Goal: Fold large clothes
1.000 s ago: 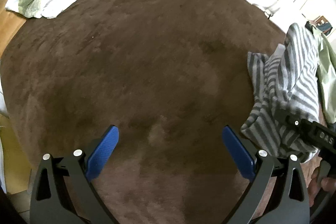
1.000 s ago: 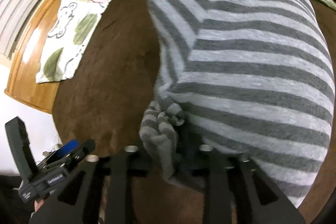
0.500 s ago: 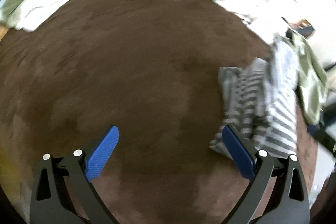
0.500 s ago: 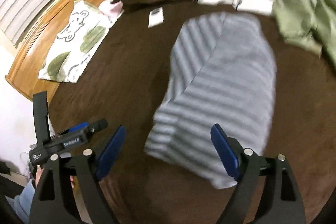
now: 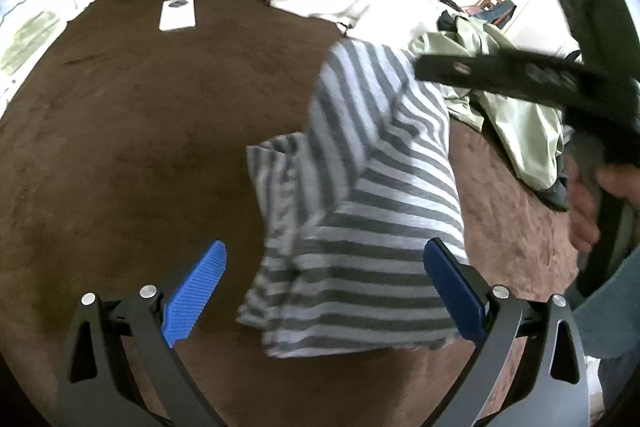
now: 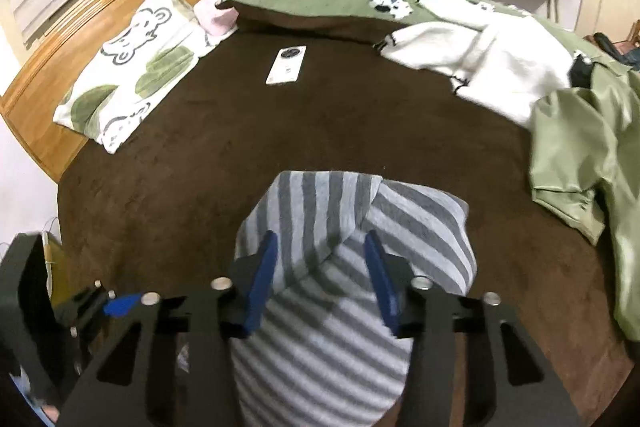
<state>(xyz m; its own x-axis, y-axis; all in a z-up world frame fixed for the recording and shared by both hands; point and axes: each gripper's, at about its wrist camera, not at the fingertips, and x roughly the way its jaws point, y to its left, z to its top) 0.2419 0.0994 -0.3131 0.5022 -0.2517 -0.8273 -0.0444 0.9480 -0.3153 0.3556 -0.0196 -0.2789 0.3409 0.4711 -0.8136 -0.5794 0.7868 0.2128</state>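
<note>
Grey-and-white striped knit garment (image 5: 360,211) lay part-folded on the brown plush bedspread (image 5: 140,115), near the person's edge of the bed, one panel doubled over so its stripes ran diagonal against the layer under it. Left gripper (image 5: 324,291) had its blue ribbed pads spread wide with nothing gripped; it hung over the garment's near hem, which showed between the pads without touching them, probably lined up for the next pinch on that edge. Right gripper (image 6: 320,275) was about a third open, jaws just been closing, pads straddling the folded ridge of the stripes; I couldn't tell whether cloth was actually between the pads or only below them (fisheye flattens depth), so I wouldn't call it a grip. In the left view the right tool appeared as a blurred dark bar at the right edge, held in the person's hand (image 5: 588,211). The bare middle of the spread looked like the folding area: the white phone (image 6: 287,65) sat well apart near the bear-print pillow (image 6: 128,67), and the rumpled pale-green jacket (image 6: 588,155) and white fleece garment (image 6: 492,71) were piled to the right, likely queued for folding.
</note>
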